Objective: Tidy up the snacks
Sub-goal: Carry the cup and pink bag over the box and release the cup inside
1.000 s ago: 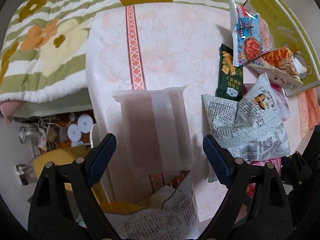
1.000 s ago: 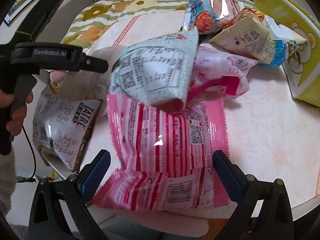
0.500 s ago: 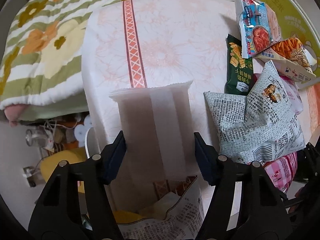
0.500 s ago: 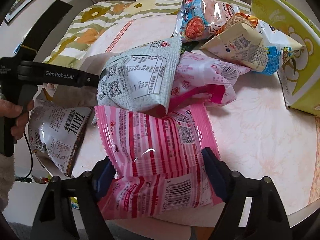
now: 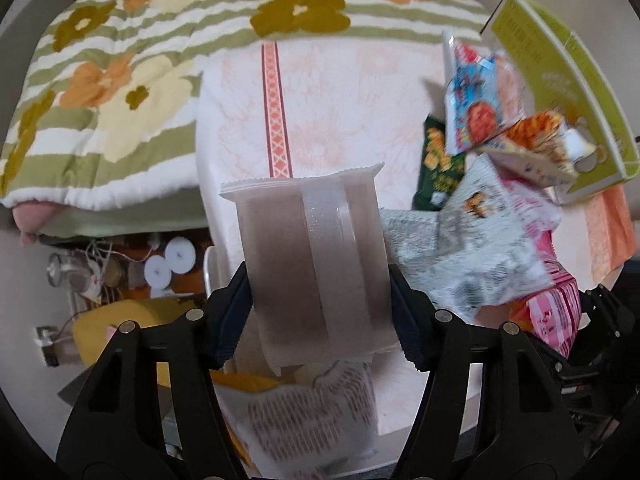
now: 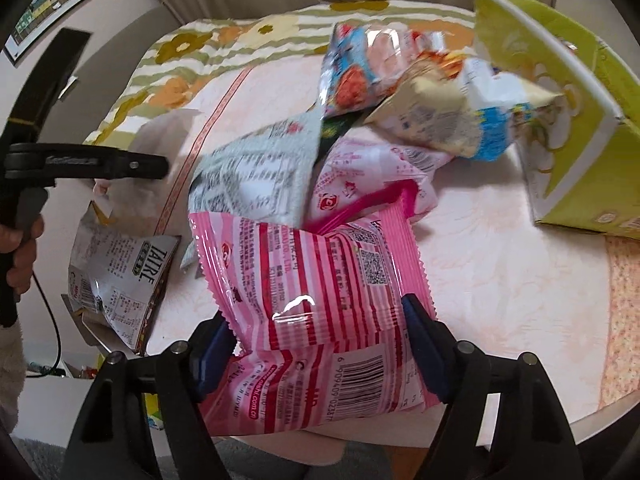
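My left gripper (image 5: 318,280) is shut on a frosted, see-through packet (image 5: 308,248) with brownish contents, which hangs upright just above the table's left edge. In the right wrist view the left gripper (image 6: 104,162) shows as a black bar at the left, with a person's hand (image 6: 20,256) on its grip. The jaws of my right gripper (image 6: 316,320) are closing, and their pads press the sides of a pink striped packet (image 6: 316,264), creasing it. That packet's far end lies under a grey newsprint-pattern bag (image 6: 256,172).
A silver TAITRE bag (image 6: 120,280) lies at the table's left edge. Blue (image 5: 472,100), green (image 5: 438,164) and orange-cream (image 5: 532,148) packets are piled beside a yellow-green box (image 6: 560,120). The table (image 5: 340,100) has a pink floral cloth; a flowered quilt (image 5: 120,80) lies beyond.
Both grippers went from wide open to closed on their packets. The frosted packet and the near end of the pink packet have risen off the table.
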The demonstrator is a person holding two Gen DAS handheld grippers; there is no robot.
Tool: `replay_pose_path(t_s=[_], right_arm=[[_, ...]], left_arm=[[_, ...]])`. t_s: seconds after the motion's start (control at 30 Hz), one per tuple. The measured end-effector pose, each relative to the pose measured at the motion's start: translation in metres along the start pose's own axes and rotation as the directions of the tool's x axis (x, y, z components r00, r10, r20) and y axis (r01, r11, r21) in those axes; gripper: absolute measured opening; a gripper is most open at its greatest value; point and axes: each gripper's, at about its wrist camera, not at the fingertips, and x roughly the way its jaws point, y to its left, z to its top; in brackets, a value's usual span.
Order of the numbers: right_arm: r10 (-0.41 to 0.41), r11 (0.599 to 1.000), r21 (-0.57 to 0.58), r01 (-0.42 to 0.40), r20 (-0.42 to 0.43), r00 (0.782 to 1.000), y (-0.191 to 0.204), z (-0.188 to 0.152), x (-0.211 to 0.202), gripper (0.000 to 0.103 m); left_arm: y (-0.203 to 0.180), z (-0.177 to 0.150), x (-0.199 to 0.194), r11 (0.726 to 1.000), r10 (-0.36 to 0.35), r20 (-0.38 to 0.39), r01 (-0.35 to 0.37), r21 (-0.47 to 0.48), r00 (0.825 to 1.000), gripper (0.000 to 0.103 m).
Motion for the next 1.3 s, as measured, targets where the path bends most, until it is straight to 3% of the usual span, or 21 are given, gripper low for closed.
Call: replay_pose_path(t_s=[0.3,0.63,0.93,1.3], right_arm=[[-0.037,0.999,0.033,0.034,0.101,0.994,0.001,-0.002,-0.050,0.073],[-0.072,0.994,0.091,0.052,0.224,0.972,-0.019,0.013,-0.111,0.073],[-0.085,0.991,0.124,0.045,0.339,0.937,-0.084,0.040,-0.163,0.073],[-0.075,0.992,0.122,0.030,0.381,0.921,-0.202,0.086,-0.191,0.073]], left_arm=[[-0.019,-0.005,-0.060,0.999,-0.037,0.119,0.034,0.028,0.992,0.061],[-0.053,0.006,-0.107,0.993,-0.102,0.216,0.085,0.087,0.971,0.061],[-0.107,0.035,-0.132,0.988,-0.133,0.283,0.106,0.109,0.950,0.061],[-0.225,0.091,-0.114,0.983,-0.179,0.291,0.156,0.101,0.940,0.061]])
